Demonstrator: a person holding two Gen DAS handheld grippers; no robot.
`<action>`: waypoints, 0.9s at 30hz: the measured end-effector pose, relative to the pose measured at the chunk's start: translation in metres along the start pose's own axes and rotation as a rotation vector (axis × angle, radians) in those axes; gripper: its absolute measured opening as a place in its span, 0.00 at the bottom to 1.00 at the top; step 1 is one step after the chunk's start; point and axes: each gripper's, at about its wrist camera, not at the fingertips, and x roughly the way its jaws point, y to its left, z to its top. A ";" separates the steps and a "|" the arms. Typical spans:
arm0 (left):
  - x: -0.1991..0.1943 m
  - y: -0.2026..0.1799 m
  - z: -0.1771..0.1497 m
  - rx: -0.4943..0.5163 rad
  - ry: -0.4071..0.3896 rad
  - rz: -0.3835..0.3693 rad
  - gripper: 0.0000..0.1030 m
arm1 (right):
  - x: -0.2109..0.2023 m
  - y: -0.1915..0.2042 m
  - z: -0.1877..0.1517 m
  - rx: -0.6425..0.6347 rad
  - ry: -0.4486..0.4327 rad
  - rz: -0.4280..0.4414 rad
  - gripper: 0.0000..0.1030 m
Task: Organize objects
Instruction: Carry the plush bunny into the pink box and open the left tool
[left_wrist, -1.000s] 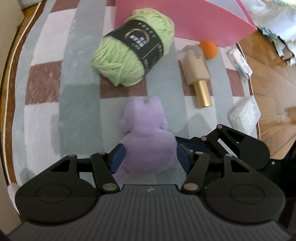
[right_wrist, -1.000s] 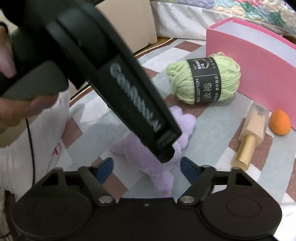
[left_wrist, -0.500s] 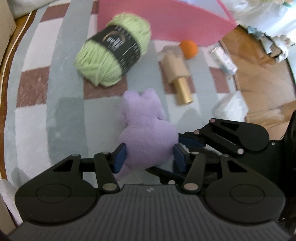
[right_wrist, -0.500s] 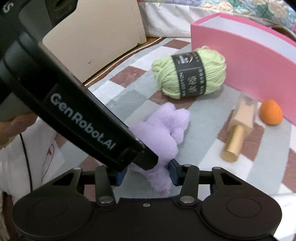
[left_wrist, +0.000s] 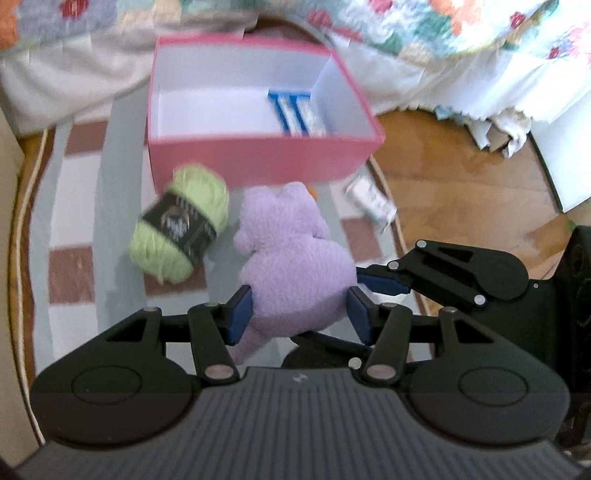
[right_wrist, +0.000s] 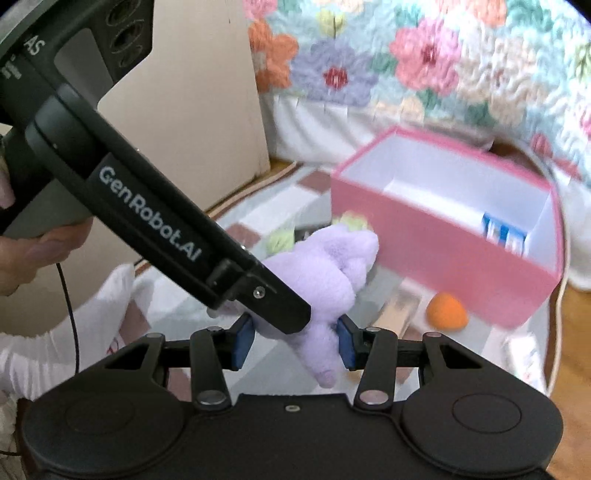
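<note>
A purple plush toy (left_wrist: 295, 258) hangs above the rug, held by both grippers. My left gripper (left_wrist: 300, 314) is shut on its body. My right gripper (right_wrist: 294, 341) is shut on its lower end; the plush (right_wrist: 328, 266) shows there behind the left gripper's body. The open pink box (left_wrist: 258, 162) with white inside lies beyond it and holds a blue-and-white packet (left_wrist: 295, 112). A green yarn ball (left_wrist: 181, 229) lies on the rug left of the plush. An orange sponge (right_wrist: 447, 310) and a beige bottle (right_wrist: 399, 310) lie in front of the box (right_wrist: 443, 243).
A checked rug (left_wrist: 74, 206) covers the floor, with wood floor (left_wrist: 461, 192) to its right. A small white packet (left_wrist: 371, 201) lies at the rug's edge. A flowered bedspread (right_wrist: 424, 66) hangs behind the box. A beige cabinet (right_wrist: 192, 110) stands at the left.
Both grippers have lifted the plush off the rug and raised it toward the box. The views now look down into the open box. The right gripper closed on the plush.
</note>
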 end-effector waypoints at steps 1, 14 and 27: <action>-0.006 -0.003 0.005 0.007 -0.014 0.006 0.52 | -0.004 0.001 0.005 -0.008 -0.012 -0.003 0.50; -0.025 -0.021 0.101 0.043 -0.175 0.046 0.52 | -0.009 -0.063 0.104 -0.059 -0.088 -0.059 0.50; 0.106 0.021 0.202 -0.033 -0.124 0.013 0.52 | 0.087 -0.185 0.159 0.086 0.088 -0.060 0.50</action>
